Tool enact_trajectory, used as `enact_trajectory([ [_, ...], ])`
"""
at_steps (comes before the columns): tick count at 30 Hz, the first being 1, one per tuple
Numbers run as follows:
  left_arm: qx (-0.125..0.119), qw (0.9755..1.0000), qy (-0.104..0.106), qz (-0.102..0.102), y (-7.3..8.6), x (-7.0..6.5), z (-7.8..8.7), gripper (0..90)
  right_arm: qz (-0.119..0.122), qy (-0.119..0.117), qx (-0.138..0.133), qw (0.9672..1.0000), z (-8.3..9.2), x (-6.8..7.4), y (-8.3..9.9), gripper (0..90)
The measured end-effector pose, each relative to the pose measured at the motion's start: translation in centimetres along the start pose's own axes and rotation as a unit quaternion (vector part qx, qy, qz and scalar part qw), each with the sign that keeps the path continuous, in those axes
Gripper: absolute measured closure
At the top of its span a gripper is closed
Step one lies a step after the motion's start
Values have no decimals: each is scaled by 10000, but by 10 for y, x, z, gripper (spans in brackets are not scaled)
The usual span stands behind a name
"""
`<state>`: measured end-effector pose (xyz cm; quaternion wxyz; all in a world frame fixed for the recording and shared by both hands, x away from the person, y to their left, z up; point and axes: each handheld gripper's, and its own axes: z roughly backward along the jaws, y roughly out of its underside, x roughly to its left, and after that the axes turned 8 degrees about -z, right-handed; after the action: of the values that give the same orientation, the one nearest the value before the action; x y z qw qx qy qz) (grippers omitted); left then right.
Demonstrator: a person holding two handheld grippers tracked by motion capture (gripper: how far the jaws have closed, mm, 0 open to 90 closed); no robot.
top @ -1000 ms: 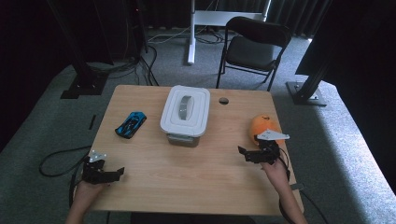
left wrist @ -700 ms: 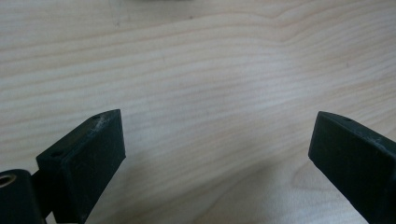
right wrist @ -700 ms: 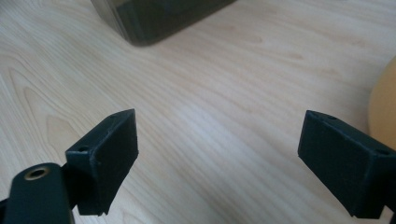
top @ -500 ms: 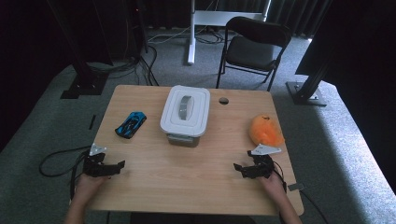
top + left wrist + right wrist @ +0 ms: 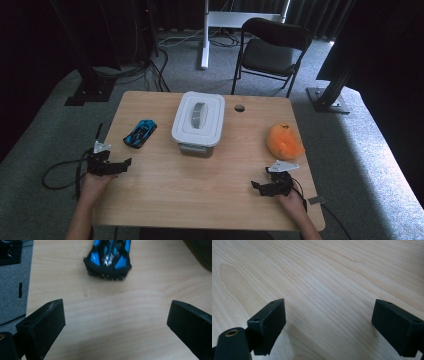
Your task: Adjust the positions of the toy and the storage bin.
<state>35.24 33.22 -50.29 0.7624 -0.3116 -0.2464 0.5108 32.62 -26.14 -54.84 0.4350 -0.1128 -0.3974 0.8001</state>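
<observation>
the left gripper [image 5: 119, 164] sits at the left edge of the desk [image 5: 210, 200], held in the person's left hand [image 5: 95, 181], whose forearm enters from the bottom of the high view. its jaws point across the desk toward the right and slightly away from the person. they stand wide apart and have just been opening further, with nothing between them – in the left gripper view [image 5: 115, 325] bare wood lies between the two black jaws.

the blue toy car [image 5: 140, 133] rests on the desk near the left edge, just ahead of the left gripper and apart from it. in the left gripper view the car [image 5: 108, 258] lies beyond the jaw tips, not touched.

the right gripper [image 5: 260, 185] lies low over the desk near the right front corner, held in the right hand [image 5: 290, 199]; the forearm comes up from the bottom edge. its jaws point left across the desk. they are wide apart and hold nothing – the right gripper view [image 5: 328, 322] shows wood grain between them.

the white lidded box [image 5: 198, 120] stands toward the far edge, near the middle. the orange soft object [image 5: 283, 141] lies near the right edge, beyond the right gripper and apart from it.
</observation>
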Motion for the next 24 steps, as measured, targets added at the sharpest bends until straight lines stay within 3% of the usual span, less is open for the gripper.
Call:
enact_trajectory([
  [5, -20, 9999, -62, 76, -12, 7, -8, 13, 72, -7, 120, 9999, -3, 2, -1, 116],
  [12, 26, 10000, -9, -5, -26, 11, -26, 14, 64, 3, 119, 9999, -3, 2, -1, 116],
  [24, 106, 9999, -93, -44, -51, 18, -55, 14, 3, -69, 114, 9999, -3, 1, -1, 117],
])
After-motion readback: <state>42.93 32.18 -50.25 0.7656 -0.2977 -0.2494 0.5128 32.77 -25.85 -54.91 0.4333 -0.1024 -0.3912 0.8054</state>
